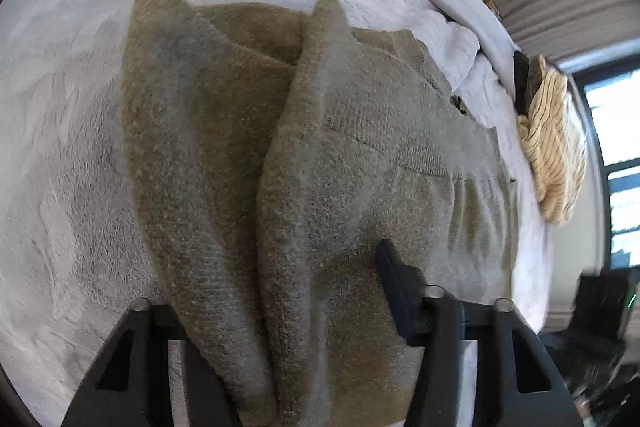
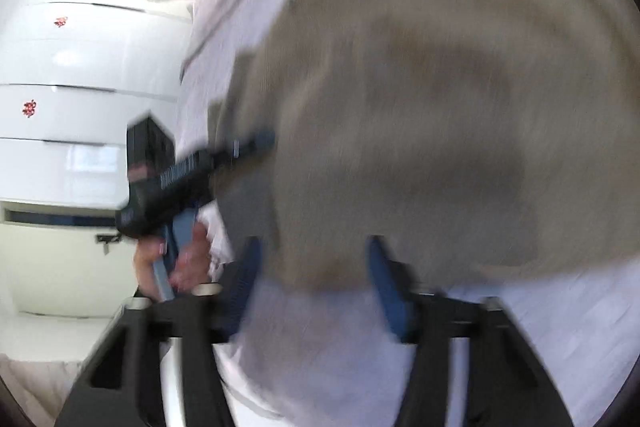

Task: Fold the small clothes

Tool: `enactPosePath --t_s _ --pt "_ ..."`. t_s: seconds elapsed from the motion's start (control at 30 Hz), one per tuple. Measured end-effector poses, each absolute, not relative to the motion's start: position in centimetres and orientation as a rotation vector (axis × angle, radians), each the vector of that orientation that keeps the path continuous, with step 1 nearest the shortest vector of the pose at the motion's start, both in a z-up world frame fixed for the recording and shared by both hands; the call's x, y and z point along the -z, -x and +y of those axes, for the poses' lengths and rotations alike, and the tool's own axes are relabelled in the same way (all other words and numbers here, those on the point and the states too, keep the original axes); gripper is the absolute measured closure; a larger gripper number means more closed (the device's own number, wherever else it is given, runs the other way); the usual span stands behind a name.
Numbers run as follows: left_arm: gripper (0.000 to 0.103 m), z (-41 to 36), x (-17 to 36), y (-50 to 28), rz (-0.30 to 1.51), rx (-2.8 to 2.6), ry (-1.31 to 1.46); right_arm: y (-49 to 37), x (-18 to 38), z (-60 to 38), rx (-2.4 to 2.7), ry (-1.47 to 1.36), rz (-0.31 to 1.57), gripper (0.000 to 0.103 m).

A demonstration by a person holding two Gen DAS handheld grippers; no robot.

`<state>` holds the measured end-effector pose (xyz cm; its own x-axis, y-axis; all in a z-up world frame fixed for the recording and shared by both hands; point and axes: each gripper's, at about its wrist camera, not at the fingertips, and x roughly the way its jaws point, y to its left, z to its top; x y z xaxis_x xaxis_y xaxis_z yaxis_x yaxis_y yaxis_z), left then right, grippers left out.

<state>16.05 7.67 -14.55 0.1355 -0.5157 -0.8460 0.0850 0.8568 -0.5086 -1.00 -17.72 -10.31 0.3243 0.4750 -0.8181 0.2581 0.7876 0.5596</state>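
From the left wrist view, the olive knitted garment [image 1: 304, 163] lies in two long folds on the pale bedcover [image 1: 80, 147], running in between the jaws of the left gripper [image 1: 280, 311], which stand wide with cloth bunched between them; whether they pinch it I cannot tell. A striped cream garment [image 1: 554, 147] sits near the bed's far edge by a dark window [image 1: 612, 163].

The right wrist view is blurred: the right gripper [image 2: 316, 283] hangs parted and empty over the garment's near hem, with white cabinets [image 2: 80, 107] to the side.

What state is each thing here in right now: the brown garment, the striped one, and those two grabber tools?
Sweater: lying on the bed, partly folded, bunched into ridges.
Striped garment: crumpled heap near the bed's edge.
Left gripper: only one of its fingers shows, sweater draped over the rest.
Right gripper: fingers apart, empty, over the sweater's edge; view blurred.
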Motion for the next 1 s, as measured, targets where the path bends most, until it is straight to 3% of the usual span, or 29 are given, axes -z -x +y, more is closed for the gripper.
enactPosePath --t_s 0.07,0.3,0.6,0.73,1.0 --pt "0.086 7.4 14.2 -16.0 1.369 0.443 0.339 -0.9 10.8 -18.3 -0.12 -0.654 1.244 0.093" --pt "0.088 7.4 10.8 -15.3 1.293 0.526 0.439 -5.8 16.6 -15.4 -0.067 -0.517 1.339 0.095" --pt "0.088 -3.1 2.8 -15.7 1.18 0.741 0.337 -3.6 13.9 -20.3 -0.148 -0.723 1.273 0.095" --pt "0.088 -11.2 1.0 -15.2 1.144 0.79 0.147 -0.6 11.1 -24.8 -0.127 -0.8 1.179 0.095" --pt "0.081 -25.3 7.1 -11.7 1.191 0.72 -0.27 4.4 12.6 -34.2 0.006 -1.007 1.109 0.091"
